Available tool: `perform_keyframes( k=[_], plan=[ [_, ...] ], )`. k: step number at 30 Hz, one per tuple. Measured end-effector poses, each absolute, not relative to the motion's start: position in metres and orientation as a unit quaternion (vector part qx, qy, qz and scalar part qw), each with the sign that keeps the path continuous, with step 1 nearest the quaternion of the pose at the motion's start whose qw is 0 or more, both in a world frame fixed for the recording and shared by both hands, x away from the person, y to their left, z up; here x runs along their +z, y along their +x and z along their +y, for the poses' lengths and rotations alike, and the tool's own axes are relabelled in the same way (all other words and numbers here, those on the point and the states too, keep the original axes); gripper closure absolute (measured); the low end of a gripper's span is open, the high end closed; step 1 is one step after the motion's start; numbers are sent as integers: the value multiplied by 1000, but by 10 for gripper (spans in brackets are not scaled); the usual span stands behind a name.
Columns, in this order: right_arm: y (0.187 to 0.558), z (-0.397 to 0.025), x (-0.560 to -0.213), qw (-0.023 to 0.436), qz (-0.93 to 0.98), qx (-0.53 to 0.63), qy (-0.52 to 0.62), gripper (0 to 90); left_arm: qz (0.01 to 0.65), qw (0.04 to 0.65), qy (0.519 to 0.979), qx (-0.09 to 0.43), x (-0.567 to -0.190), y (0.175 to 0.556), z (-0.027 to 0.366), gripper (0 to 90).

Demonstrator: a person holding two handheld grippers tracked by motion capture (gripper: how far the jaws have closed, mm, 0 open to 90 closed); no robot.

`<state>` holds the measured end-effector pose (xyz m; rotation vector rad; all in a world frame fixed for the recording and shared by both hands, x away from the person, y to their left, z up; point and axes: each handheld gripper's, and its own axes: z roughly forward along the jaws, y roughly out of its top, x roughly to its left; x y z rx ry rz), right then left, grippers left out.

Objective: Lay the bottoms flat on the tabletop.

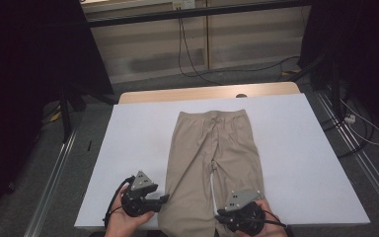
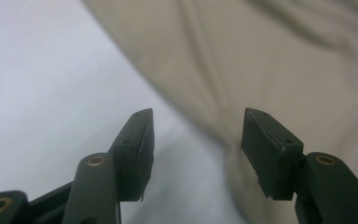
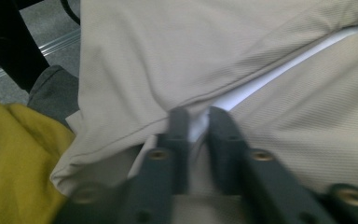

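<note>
A pair of beige trousers (image 1: 212, 163) lay flat on the white desk (image 1: 296, 148), waistband toward the far edge and both legs running to the near edge, where the cuffs hung just over it. The cloth was a plain light tan with a drawstring at the waist and soft creases down each leg; a thin strip of white desk showed between the two legs.

In the high view the left gripper (image 1: 160, 200) sat at the near edge, just beside the outer side of the left trouser leg, held in the person's left hand (image 1: 123, 219). The right gripper (image 1: 220, 215) rested over the right leg near its inner edge, close to the gap between the legs.

The left gripper view added what the high view could not: its jaws stood wide apart with nothing between them, one over bare white desk, the other over the blurred beige cloth (image 2: 270, 70). The right gripper view showed its jaws drawn nearly together at the inner hem of the cloth (image 3: 223, 56), a sliver of white between them; I could not tell whether they pinched fabric. It also showed a yellow garment (image 3: 14, 168) below the desk edge.
</note>
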<state>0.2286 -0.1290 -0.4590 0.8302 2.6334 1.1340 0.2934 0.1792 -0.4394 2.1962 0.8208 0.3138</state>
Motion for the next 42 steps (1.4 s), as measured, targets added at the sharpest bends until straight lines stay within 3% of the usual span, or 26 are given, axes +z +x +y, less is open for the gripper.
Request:
perform_keyframes(
  k=[5, 8, 10, 16, 19, 21, 23, 24, 30, 32, 34, 40, 42],
  plan=[
    [223, -125, -462, 36, 880, 393, 264, 900, 252, 387, 881, 107, -440, 276, 159, 574],
    [220, -119, -464, 31, 888, 386, 249, 900, 227, 381, 891, 95, -444, 274, 148, 575],
    [222, -120, -464, 32, 886, 390, 250, 900, 218, 378, 895, 94, -447, 273, 142, 523],
    [233, -141, -454, 76, 859, 413, 293, 684, 189, 366, 908, 83, -451, 269, 127, 518],
    [239, -143, -459, 77, 862, 401, 301, 643, 182, 357, 913, 74, -454, 266, 121, 625],
    [240, -140, -461, 83, 866, 395, 295, 670, 180, 360, 913, 62, -454, 265, 120, 783],
    [239, -138, -461, 86, 870, 389, 291, 829, 176, 360, 914, 57, -454, 263, 119, 899],
    [238, -137, -461, 80, 871, 389, 288, 898, 181, 362, 912, 56, -454, 263, 119, 900],
    [234, -134, -462, 63, 873, 392, 282, 900, 191, 374, 907, 39, -453, 265, 122, 900],
    [235, -135, -462, 63, 871, 397, 284, 877, 199, 384, 900, 43, -451, 266, 123, 801],
    [237, -138, -461, 70, 866, 401, 290, 728, 210, 386, 897, 52, -450, 268, 126, 694],
    [246, -152, -457, 101, 839, 422, 327, 488, 242, 403, 879, 84, -446, 277, 136, 507],
    [249, -157, -453, 121, 828, 431, 338, 418, 257, 411, 869, 97, -443, 282, 139, 358]
  ],
)
